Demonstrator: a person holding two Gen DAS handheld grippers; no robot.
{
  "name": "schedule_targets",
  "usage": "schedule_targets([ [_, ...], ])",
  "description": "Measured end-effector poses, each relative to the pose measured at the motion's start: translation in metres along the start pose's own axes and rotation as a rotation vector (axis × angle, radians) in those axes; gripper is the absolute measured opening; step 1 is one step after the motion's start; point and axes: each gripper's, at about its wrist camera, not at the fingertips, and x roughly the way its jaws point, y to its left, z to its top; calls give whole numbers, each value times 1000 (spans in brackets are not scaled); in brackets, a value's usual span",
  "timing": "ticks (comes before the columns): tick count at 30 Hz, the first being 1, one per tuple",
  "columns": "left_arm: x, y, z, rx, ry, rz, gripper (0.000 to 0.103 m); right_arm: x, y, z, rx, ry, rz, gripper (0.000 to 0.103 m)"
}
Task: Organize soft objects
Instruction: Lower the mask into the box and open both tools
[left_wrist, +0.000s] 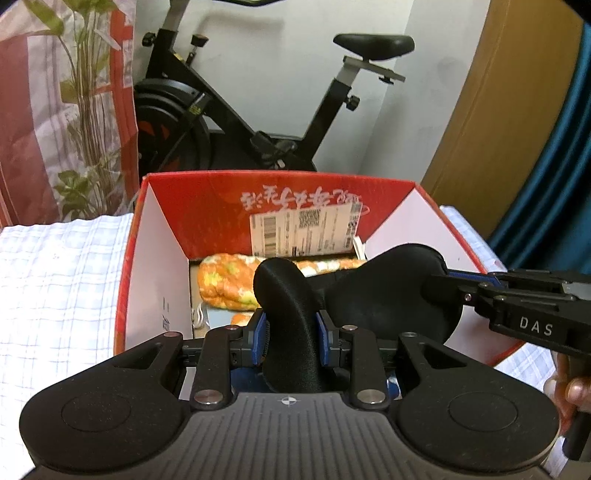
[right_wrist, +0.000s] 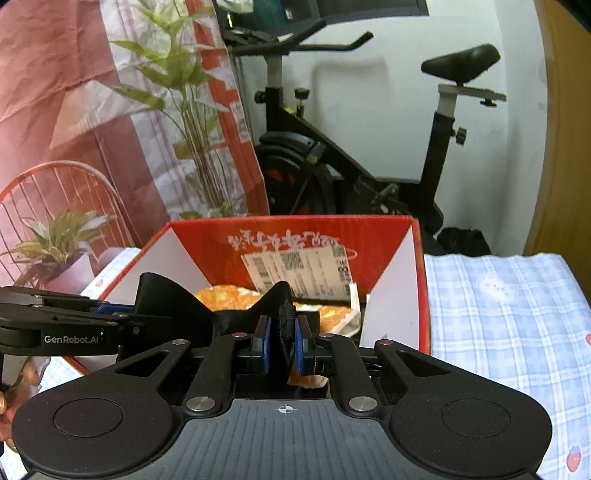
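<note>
The left gripper, nearest the lens in the left wrist view, is clenched on one end of a black sleep mask, its blue pads pressing a folded cup of the fabric between them. The right gripper is squeezed tight on the other end, where the mask's ribbed black strap sits pinched between its blue pads. Seen from the left wrist, the right gripper comes in from the right edge, with a hand on its handle. The mask hangs stretched between the two grippers, just above the open top of a red cardboard box with white inner side walls. Inside the box, under the mask, lies an orange and yellow patterned soft bundle, and a white shipping label is stuck on the red far wall beneath white lettering. The box stands on a bed covered with a pale blue checked sheet. Behind the box a black exercise bike stands against a white wall. To the left are a red and white curtain and a leafy green plant, with a red wire chair in the right wrist view.
</note>
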Motion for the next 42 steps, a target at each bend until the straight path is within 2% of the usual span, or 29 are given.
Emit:
schedule_targets([
  [9, 6, -2, -7, 6, 14, 9, 30, 6, -3, -10, -7, 61, -29, 11],
  [10, 4, -3, -6, 18, 5, 13, 33, 6, -3, -11, -13, 67, -34, 11],
  [14, -8, 0, -2, 28, -44, 51, 67, 4, -1, -11, -27, 66, -56, 11],
  [16, -17, 4, 0, 15, -74, 70, 74, 2, 0, -10, -41, 63, -70, 12],
  [20, -34, 13, 3, -19, -117, 74, 74, -3, 1, -7, -57, 52, -95, 22],
  [24, -48, 11, 2, 1, -137, 89, 74, -15, 7, -6, -106, 6, -114, 39],
  [25, -52, 9, 1, 5, -140, 91, 74, -19, 10, -5, -119, -2, -119, 41],
  [33, -89, -3, -27, 34, -171, 66, 75, -57, 27, -13, -149, -48, -62, 42],
  [38, -111, -10, -62, 42, -171, 34, 75, -80, 41, -38, -163, -51, -4, 41],
  [42, -114, -17, -95, 42, -137, 2, 74, -93, 49, -67, -161, -29, 31, 41],
])
